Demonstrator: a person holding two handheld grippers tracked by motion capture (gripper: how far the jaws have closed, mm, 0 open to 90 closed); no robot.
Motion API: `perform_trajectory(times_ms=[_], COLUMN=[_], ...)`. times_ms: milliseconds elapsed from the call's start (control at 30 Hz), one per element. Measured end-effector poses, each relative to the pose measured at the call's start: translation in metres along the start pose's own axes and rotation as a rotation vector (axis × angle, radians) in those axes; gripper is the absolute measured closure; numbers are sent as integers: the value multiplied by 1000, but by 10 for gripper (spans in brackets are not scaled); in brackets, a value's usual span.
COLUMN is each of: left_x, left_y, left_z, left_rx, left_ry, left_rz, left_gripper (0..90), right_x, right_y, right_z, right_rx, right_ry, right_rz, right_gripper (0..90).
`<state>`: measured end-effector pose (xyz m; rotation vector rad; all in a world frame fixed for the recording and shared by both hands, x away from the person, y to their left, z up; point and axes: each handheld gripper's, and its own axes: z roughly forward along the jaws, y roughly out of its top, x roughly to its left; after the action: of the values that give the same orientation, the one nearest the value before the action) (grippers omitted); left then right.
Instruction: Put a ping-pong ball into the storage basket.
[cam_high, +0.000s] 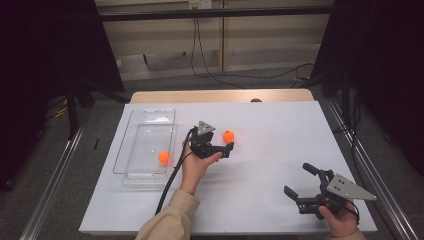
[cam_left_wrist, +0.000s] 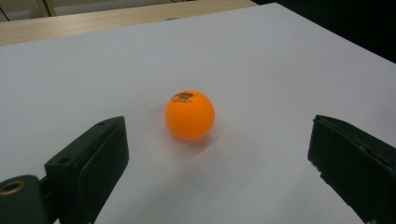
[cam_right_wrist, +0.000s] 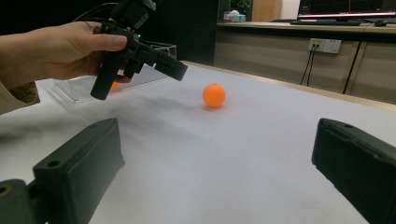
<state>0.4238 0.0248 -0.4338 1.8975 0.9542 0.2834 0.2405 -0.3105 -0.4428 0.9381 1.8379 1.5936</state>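
My left claw (cam_left_wrist: 212, 158) gapes wide just short of the orange ball (cam_left_wrist: 190, 115) lying loose on the white counter (cam_left_wrist: 280, 70); light, smooth and apt to roll, I'd pinch it gently across its middle.

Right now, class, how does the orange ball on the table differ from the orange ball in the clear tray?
The ball on the table lies on the bare white sheet, while the ball in the tray sits inside the clear tray. The table ball lies just ahead of the open left gripper; the tray ball lies behind that gripper. Both look alike in colour and size.
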Motion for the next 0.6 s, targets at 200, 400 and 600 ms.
perform_trajectory(times_ms=[200,400,600], left_x=[0,1,3], left_y=[0,0,-1], left_z=[4,8,12], left_rx=[9,4,8], left_ry=[8,11,25], left_rz=[0,3,-4], left_gripper=[53,56,61], right_x=[0,0,0], right_y=[0,0,0], right_z=[0,0,0], right_rx=[1,2,2], right_ry=[0,1,1], right_rz=[0,2,1], right_gripper=[12,12,12])
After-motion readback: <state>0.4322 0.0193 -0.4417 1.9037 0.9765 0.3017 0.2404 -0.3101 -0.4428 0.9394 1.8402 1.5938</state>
